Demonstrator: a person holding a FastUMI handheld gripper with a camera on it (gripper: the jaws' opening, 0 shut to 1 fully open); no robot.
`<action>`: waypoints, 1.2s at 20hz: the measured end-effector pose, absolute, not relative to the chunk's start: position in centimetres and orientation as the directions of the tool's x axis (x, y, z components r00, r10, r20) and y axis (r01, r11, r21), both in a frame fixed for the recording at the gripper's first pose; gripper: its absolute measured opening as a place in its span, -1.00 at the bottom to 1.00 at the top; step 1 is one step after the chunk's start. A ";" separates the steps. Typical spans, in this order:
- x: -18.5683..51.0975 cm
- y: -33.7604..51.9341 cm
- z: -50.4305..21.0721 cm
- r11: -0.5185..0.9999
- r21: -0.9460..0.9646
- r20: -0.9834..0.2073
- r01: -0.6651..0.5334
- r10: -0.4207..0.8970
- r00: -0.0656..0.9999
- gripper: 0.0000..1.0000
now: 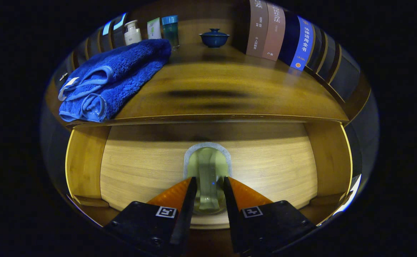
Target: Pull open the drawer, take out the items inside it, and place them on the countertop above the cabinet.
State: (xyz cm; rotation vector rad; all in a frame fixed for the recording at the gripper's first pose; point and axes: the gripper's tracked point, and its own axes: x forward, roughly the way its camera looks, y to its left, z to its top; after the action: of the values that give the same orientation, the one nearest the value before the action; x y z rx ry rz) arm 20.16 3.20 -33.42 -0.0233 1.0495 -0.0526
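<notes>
Tool (209, 184) with two tapering fingers on blocky bases, each bearing a square black-and-white marker and screws.

The near end of the pale translucent bottle with a grey rounded cap (207, 171) lying on the light wooden floor of the open drawer (265, 167) is covered by the gripper (209, 184), whose two fingers flank it; whether they actually press on its sides cannot be told. The drawer's front edge is hidden under the gripper body. Beyond, the brown wooden countertop (222, 82) is smeared by blur across its middle. Ahead to the left, a folded blue terry towel (112, 78) covers the bases of the small toiletry containers (151, 30) behind it. The upright books (283, 32) ahead to the right lose their tops at the edge.
</notes>
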 end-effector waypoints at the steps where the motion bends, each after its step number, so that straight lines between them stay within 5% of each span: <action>1: 20.2 3.2 -33.3 0.998 -0.048 -0.865 0.034 -0.058 0.499 0.01; 16: 20.1 2.6 -33.1 0.996 -0.021 -0.875 0.090 -0.062 0.481 0.09; 19: 20.5 2.6 -32.4 0.996 -0.001 -0.874 0.089 -0.044 0.484 -0.28; 24: 20.7 2.3 -33.3 0.997 -0.035 -0.878 0.074 -0.066 0.474 -0.19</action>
State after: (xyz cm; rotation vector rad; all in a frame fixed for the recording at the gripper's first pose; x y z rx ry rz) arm 20.67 2.32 -33.27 0.0078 1.0740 -0.0856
